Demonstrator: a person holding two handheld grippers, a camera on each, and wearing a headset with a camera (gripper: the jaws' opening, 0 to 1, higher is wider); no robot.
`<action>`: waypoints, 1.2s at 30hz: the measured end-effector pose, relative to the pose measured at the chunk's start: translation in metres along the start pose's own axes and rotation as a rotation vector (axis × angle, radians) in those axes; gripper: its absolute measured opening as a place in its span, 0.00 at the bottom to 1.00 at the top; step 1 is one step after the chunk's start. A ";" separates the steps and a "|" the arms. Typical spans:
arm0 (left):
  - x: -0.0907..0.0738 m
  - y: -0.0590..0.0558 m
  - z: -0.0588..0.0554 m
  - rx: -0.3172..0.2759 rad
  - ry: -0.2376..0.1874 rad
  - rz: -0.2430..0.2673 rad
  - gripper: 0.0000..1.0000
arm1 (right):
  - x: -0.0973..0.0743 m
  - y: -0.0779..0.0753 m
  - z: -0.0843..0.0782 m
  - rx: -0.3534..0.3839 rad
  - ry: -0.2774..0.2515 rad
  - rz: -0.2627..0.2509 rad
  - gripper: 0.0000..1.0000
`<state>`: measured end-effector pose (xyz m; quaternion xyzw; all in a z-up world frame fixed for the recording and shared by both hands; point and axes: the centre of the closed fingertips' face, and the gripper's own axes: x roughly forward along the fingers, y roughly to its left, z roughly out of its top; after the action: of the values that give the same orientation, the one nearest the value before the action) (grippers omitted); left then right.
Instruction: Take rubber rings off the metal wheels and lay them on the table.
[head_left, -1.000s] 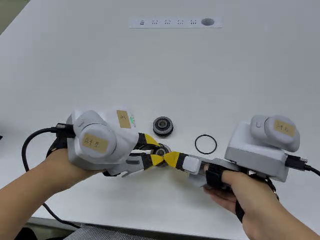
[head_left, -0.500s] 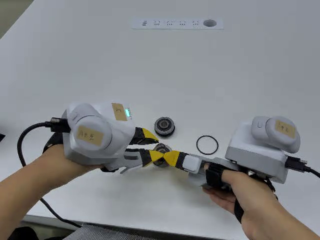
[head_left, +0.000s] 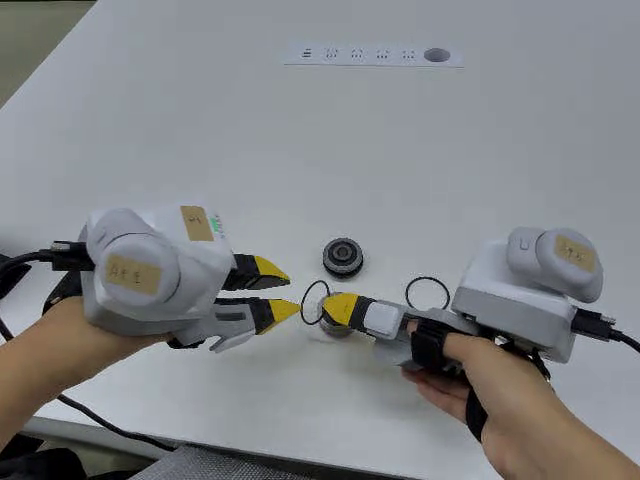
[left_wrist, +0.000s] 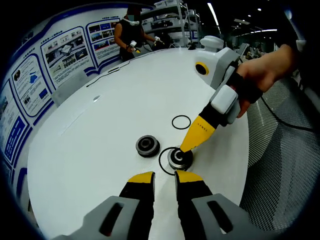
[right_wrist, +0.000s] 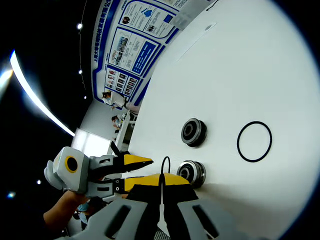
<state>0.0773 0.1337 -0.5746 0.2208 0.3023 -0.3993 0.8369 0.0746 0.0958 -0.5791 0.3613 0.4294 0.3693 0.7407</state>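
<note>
A small metal wheel lies near the table's front edge, and my right gripper is shut with its yellow tips pressed down on it. A black rubber ring hangs loose around that wheel, raised on its left side. My left gripper is open just left of the ring, with nothing between its fingers. In the left gripper view that wheel and loose ring sit just beyond my left gripper. A second wheel stands farther back, its black ring on it. Another ring lies flat on the table.
A white power strip lies at the far side of the white table. A black cable trails from my left gripper off the left edge. The table's front edge runs just under both hands.
My left gripper has opened and drawn back to the left, letting go of the ring, which now hangs loose around the wheel. The right gripper stays on the wheel.
</note>
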 end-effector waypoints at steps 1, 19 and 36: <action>-0.001 0.001 0.001 -0.008 -0.007 0.006 0.17 | -0.002 0.000 0.002 0.002 -0.006 0.001 0.01; -0.004 -0.013 0.028 -0.039 -0.079 0.016 0.18 | -0.061 -0.070 0.044 0.109 -0.176 -0.137 0.01; -0.011 -0.014 0.032 -0.050 -0.092 0.026 0.17 | -0.069 -0.102 0.050 0.078 -0.193 -0.281 0.02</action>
<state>0.0708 0.1119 -0.5458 0.1853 0.2706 -0.3904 0.8602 0.1191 -0.0222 -0.6217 0.3599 0.4165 0.2090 0.8083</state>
